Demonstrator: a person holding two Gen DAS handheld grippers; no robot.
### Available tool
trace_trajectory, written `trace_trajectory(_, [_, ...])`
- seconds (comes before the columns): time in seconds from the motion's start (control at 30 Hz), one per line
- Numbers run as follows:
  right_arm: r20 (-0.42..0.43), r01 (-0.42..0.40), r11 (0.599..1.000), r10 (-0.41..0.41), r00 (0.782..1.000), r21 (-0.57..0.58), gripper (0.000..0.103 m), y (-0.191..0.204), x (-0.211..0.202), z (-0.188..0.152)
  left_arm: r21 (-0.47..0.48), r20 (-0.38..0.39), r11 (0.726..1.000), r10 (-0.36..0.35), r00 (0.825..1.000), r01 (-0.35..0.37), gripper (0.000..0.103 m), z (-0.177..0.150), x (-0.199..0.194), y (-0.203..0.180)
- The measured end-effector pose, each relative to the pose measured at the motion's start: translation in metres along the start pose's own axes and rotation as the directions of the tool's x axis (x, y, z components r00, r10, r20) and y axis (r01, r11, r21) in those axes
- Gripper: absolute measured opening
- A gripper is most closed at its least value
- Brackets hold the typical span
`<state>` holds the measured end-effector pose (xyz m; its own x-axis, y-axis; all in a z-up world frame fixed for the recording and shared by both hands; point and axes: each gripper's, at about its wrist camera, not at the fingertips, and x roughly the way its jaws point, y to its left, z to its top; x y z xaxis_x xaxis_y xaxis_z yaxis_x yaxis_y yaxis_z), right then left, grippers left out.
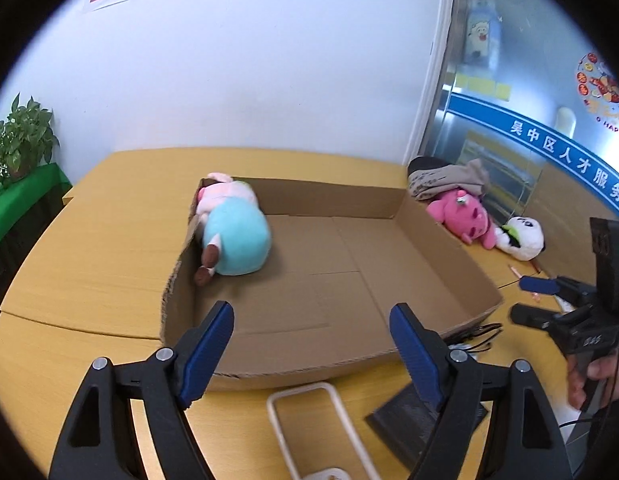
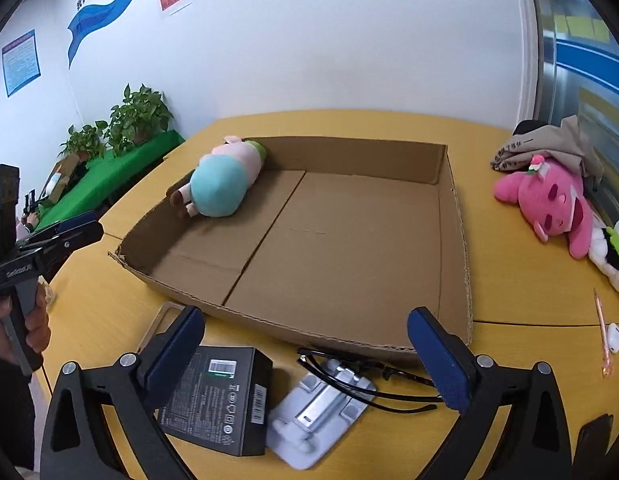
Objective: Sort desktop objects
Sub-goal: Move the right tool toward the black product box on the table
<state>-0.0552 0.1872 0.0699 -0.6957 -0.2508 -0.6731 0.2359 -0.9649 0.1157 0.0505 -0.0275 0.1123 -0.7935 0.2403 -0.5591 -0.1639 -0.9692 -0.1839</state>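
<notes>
Both sets of tongs are spread wide with nothing in them. The left tongs (image 1: 311,346) hover over the near edge of the cardboard box (image 1: 449,240), with a white rectangular frame thing (image 1: 305,392) on the bench (image 1: 89,280) right below. The right tongs (image 2: 305,360) hang over a black product box (image 2: 217,396), a grey folding stand (image 2: 317,412) and a pair of black glasses (image 2: 365,376), all lying just in front of the box wall.

Inside the box there's one pig plush in a teal dress (image 2: 221,184), tucked into the far left corner. Off to the right, outside the box, a pink plush (image 2: 549,200) lies against a white plush (image 2: 617,252), with some bundled clothing (image 2: 549,148) behind them. Nearer on that side there's a pink pen (image 2: 603,332) and a small white earbud-looking thing (image 2: 613,338).
</notes>
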Motion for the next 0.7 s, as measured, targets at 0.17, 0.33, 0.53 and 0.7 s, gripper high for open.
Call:
trace_trajectory(0.17, [-0.007,0.013,1.0,-0.012,1.0,0.012,0.103,0.01,0.003,-0.008,-0.02,0.006,1.0,0.0,1.0,0.0,0.08,-0.006,-0.005,-0.011])
trace_trajectory(0.33, [-0.028,-0.01,1.0,0.01,1.0,0.007,0.103,0.017,0.004,-0.021,-0.031,-0.058,0.999,-0.045,0.997,0.043,0.08,-0.017,0.003,-0.017])
trace_trajectory(0.53, [-0.089,-0.095,0.995,0.099,0.991,0.041,0.103,0.022,0.003,-0.061,-0.057,-0.161,0.99,-0.136,0.978,0.128,0.08,-0.04,0.023,-0.03])
trace_trajectory(0.7, [-0.213,-0.175,0.984,0.178,0.961,0.034,0.103,0.04,0.023,-0.097,-0.045,-0.231,0.98,-0.201,0.952,0.196,0.08,-0.059,0.045,-0.045])
